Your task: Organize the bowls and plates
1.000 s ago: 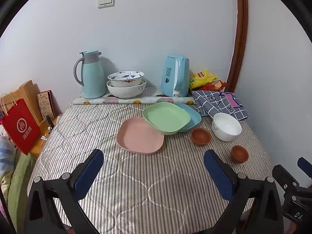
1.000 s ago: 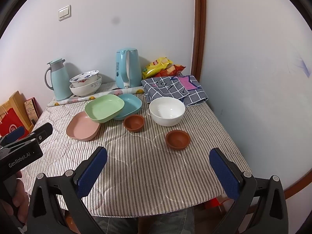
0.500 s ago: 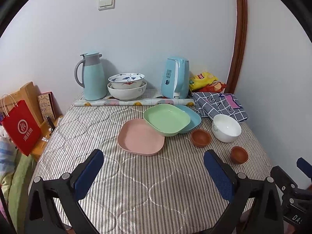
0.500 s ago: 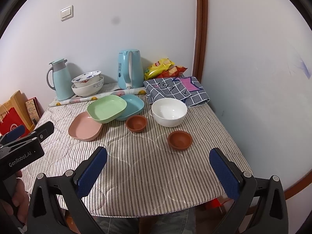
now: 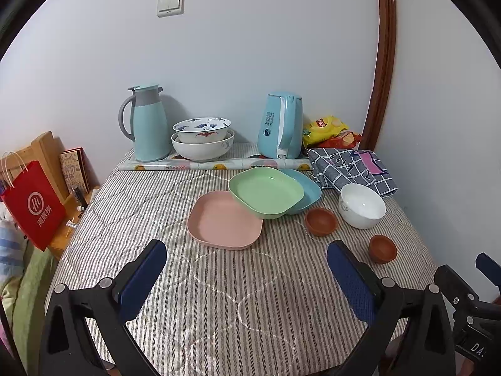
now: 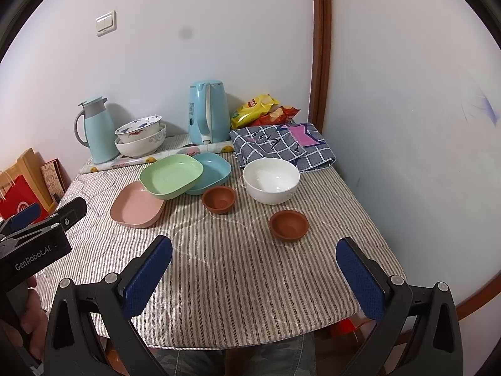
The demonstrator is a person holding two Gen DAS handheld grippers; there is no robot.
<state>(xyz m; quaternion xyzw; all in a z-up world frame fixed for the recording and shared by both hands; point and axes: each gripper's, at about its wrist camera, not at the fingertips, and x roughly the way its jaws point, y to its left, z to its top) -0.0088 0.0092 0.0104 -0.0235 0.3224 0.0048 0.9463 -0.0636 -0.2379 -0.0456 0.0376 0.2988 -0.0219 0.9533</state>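
Plates: green plate (image 5: 266,192) rests tilted across pink plate (image 5: 225,219) and blue plate (image 5: 305,188), mid-table; white bowl (image 6: 271,180) and two brown bowls right. I hold left gripper (image 5: 247,279) and right gripper (image 6: 253,277) spread, empty, near edge. Advice: pinch green rim first, lift level.

"GenRobot.AI" is printed on the left claw (image 6: 40,216) body.

R tongs (image 6: 253,277) agape — nothing held
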